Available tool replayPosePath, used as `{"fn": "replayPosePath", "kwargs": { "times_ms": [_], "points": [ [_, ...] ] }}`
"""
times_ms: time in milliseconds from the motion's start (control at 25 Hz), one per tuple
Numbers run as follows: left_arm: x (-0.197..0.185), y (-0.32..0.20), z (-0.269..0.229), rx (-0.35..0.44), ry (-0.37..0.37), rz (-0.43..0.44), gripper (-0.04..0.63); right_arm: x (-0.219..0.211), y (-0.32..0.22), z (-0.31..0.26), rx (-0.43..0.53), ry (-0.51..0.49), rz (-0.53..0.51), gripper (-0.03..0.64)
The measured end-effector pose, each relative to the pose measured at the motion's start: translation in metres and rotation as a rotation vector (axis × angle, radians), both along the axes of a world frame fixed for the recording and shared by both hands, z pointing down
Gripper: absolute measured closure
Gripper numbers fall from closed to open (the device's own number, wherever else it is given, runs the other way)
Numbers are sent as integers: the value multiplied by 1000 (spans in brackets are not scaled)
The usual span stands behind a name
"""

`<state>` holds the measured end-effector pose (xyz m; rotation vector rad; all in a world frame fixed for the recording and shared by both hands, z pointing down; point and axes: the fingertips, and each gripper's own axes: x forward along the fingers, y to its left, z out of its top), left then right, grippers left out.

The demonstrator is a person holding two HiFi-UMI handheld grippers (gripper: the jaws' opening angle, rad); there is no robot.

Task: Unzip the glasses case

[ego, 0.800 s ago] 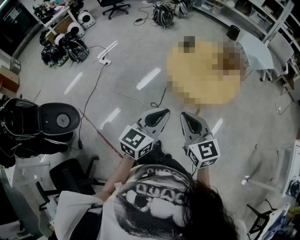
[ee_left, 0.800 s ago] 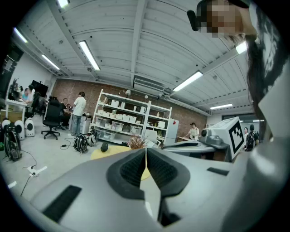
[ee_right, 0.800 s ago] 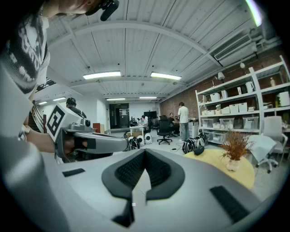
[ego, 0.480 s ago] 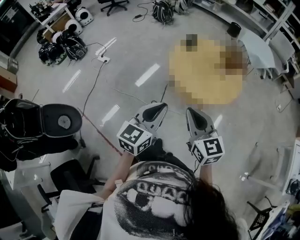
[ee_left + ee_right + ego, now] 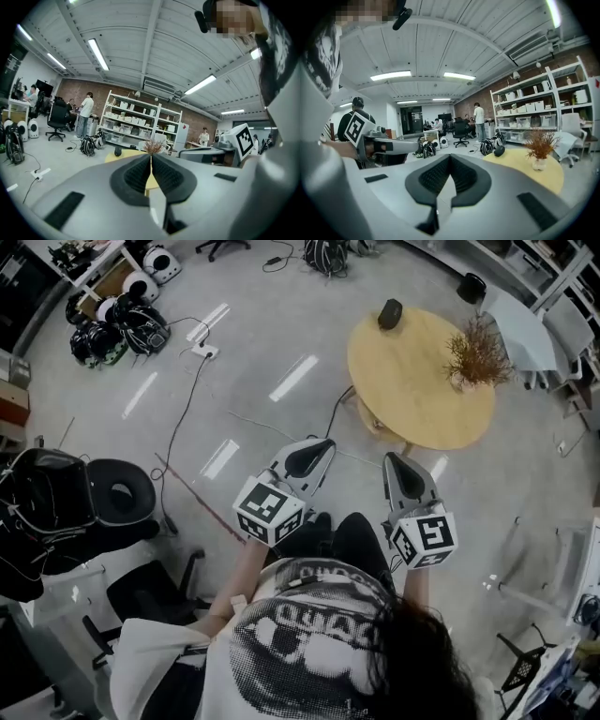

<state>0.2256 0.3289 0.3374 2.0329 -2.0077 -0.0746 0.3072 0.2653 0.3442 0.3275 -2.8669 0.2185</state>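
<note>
The left gripper [image 5: 322, 443] has its jaws fully closed. The ribbed pads press against each other and nothing is between them. The right gripper [image 5: 393, 459] is in the same condition, with the pads meeting along one seam and nothing held. The person [image 5: 309, 643] holds both units side by side in front of the torso, apart from each other. Their noses point slightly below level, toward the round table [image 5: 412, 413].

The table stands ahead of the grippers and out of contact with both. Two items rest on its yellow top:

- The glasses case [image 5: 390, 313] is, as far as can be judged, the small dark oval object lying near the far left edge. At this range the zip cannot be made out, so its state cannot be determined.
- A dried plant [image 5: 473, 352] stands upright in a small pale vase [image 5: 539, 163] toward the right side, well apart from the glasses case.

In the left gripper view, the dried plant lines up directly above the closed jaw seam, and the glasses case lies to its left.
</note>
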Motion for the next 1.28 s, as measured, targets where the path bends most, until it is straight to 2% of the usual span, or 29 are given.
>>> {"fn": "replayPosePath", "kwargs": {
  "times_ms": [200, 440, 640, 720, 1040, 1280],
  "points": [
    [-26, -15, 11, -6, 19, -3, 580, -27, -17, 11, -4, 23, -5, 620],
    [-82, -64, 40, -31, 57, -42, 580, -86, -71, 42, -28, 63, -50, 620],
    [-85, -51, 34, -31, 58, -64, 580, -95, -68, 37, -30, 60, -76, 620],
    [-97, -57, 34, -39, 51, -72, 580, -109, -79, 39, -32, 60, -83, 620],
    [-175, -140, 27, -39, 21, -100, 580, -186, -163, 47, -38, 90, -130, 620],
    [-202, -190, 31, -47, 18, -81, 580, -216, -214, 59, -47, 114, -127, 620]
  ]
}}
